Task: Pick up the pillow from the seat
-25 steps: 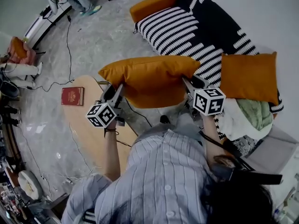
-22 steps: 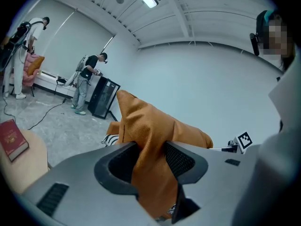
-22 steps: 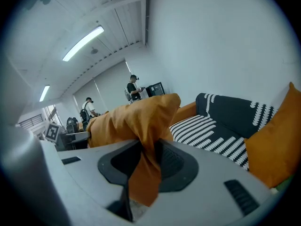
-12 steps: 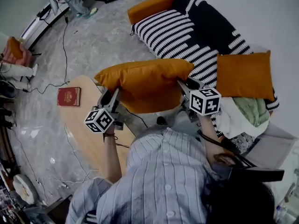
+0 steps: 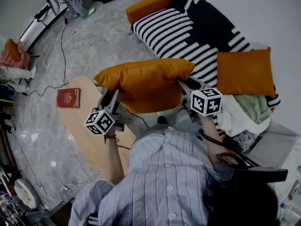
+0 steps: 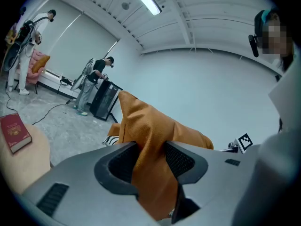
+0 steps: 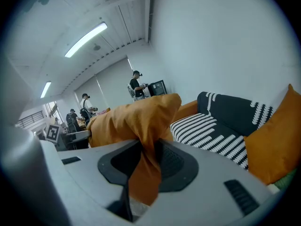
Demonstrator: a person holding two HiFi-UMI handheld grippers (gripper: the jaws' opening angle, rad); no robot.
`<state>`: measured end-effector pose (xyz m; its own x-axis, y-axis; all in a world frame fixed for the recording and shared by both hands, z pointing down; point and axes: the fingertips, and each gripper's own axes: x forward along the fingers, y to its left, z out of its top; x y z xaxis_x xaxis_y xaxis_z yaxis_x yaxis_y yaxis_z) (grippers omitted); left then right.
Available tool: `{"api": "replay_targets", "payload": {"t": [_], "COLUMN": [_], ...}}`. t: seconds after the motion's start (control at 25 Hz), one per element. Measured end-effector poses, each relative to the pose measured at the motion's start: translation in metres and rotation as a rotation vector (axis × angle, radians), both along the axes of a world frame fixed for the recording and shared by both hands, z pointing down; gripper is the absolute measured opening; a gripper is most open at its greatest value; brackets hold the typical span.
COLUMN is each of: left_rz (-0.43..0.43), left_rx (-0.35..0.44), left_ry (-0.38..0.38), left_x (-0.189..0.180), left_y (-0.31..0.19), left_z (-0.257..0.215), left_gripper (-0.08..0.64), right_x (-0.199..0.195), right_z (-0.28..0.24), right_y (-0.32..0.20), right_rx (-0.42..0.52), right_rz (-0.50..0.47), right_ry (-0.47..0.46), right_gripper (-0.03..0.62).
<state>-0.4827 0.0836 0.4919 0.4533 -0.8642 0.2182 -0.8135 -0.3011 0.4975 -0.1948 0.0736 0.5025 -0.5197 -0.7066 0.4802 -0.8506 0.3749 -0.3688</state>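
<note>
The orange pillow (image 5: 146, 84) looks soft and light. The left gripper (image 5: 112, 97) and right gripper (image 5: 187, 86) each pinch one floppy end tight.

1 red book (image 5: 68, 97) lies flat on a light wooden surface (image 5: 91, 135), near its far end. A black cable (image 5: 61, 46) trails over the grey marbled floor (image 5: 108, 36). At the right an orange cushion (image 5: 245, 72) stands upright, touching a pale green and white heap of cloth (image 5: 244, 113). A pink chair (image 5: 11, 55) stands far left. Farther off, 1 person (image 6: 96, 84) bends at a black cabinet (image 6: 104, 100).
</note>
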Motion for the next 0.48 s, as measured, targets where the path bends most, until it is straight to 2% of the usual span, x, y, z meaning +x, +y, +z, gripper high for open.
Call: {"api": "replay_targets", "payload": {"t": [0.28, 0.48], "left_rz": [0.003, -0.052], "left_rx": [0.009, 0.014], "left_ry": [-0.006, -0.006], "left_x": [-0.001, -0.012], "left_y": [0.004, 0.015], "left_z": [-0.005, -0.008], "left_gripper": [0.201, 0.201], "right_x": [0.000, -0.010], "right_z": [0.000, 0.001], "right_y": [0.007, 0.003], "right_rx": [-0.009, -0.013], "right_rz": [0.014, -0.036], "right_ry": [-0.008, -0.010], "right_gripper": [0.112, 0.112]}}
